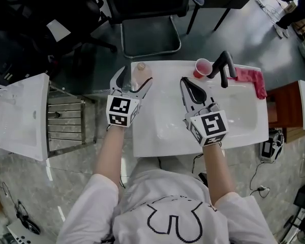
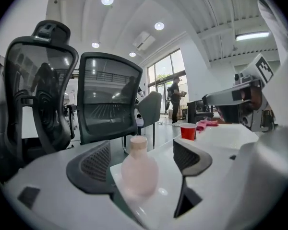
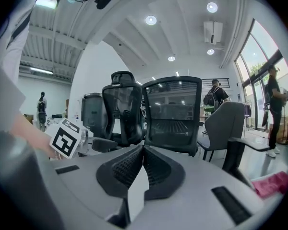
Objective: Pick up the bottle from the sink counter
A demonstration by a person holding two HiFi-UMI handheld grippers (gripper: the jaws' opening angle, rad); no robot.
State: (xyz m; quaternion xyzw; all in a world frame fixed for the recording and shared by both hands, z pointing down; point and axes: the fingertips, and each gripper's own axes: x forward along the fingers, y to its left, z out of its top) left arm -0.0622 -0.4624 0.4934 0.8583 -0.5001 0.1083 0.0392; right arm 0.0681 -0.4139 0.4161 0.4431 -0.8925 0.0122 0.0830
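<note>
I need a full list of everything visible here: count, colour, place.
sink counter: 1, white, centre
faucet: 1, black, counter's back edge
cup: 1, red, beside the faucet
bottle: 1, pale pink, counter's back left corner
cloth: 1, pink, counter's back right corner
second sink: 1, white, far left
office chairs: several, mostly black, behind the counter
left gripper: 1, white and black, open around the bottle
right gripper: 1, white and black, shut, over the counter
</note>
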